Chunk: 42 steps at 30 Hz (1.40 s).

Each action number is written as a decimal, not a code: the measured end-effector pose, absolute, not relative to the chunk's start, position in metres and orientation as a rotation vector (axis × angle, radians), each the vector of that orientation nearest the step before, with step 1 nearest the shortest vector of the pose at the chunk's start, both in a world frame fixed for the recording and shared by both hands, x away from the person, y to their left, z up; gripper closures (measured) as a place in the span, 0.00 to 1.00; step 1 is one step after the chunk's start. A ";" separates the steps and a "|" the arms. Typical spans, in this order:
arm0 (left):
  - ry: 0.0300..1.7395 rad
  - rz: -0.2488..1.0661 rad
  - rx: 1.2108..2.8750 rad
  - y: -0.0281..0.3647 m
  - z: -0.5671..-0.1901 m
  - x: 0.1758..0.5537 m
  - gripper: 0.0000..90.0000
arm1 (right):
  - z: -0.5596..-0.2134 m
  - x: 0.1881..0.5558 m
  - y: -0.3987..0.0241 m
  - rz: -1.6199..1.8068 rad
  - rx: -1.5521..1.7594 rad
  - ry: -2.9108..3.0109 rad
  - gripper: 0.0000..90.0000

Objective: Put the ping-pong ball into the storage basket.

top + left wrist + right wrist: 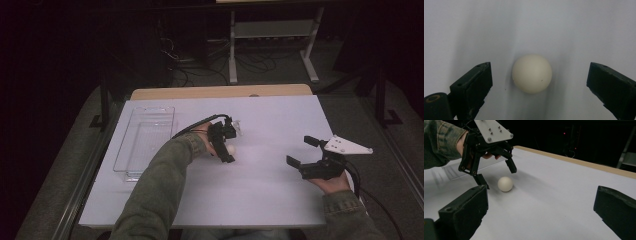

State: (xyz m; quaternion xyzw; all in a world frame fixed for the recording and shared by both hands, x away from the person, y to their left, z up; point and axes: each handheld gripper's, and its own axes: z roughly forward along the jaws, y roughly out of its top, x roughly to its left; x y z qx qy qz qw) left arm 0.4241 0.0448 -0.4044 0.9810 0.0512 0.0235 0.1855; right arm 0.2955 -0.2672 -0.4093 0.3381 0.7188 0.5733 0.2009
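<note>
the left gripper (539, 82) stands with its two black jaws spread wide on either side of the white ball (532, 74), the pads clear of it on both flanks, so nothing is clamped. the ball rests on the white table sheet (260, 200), and it serves as the marker for everything else: in the right gripper view the left gripper (496, 175) hangs over it from above, one jaw tip down beside it and the other raised behind it, with the grey three-cornered plate on top. the right gripper (302, 152) sits well to the right of the ball in the high view, its jaws also wide apart and holding nothing, the hand beneath it near the sheet. well to the left of the ball lies a clear plastic tray (145, 142), long and shallow. beyond the ball, at the far edge, a strip of bare wooden tabletop (220, 92) shows past the sheet. farther off the room is dark, with cables on the floor and a pale metal frame (272, 45).
</note>
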 end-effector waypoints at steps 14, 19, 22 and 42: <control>0.115 0.089 2.763 0.045 -0.410 0.425 0.26 | -0.409 0.295 -0.266 1.598 0.932 2.021 0.00; 0.104 0.104 2.771 0.044 -0.413 0.427 0.33 | -0.410 0.296 -0.266 1.600 0.936 2.019 0.00; 0.100 0.106 2.780 0.042 -0.414 0.426 0.40 | -0.410 0.296 -0.265 1.600 0.931 2.024 0.00; 0.144 0.060 2.762 0.045 -0.403 0.429 0.56 | -0.408 0.296 -0.267 1.614 0.934 2.009 0.00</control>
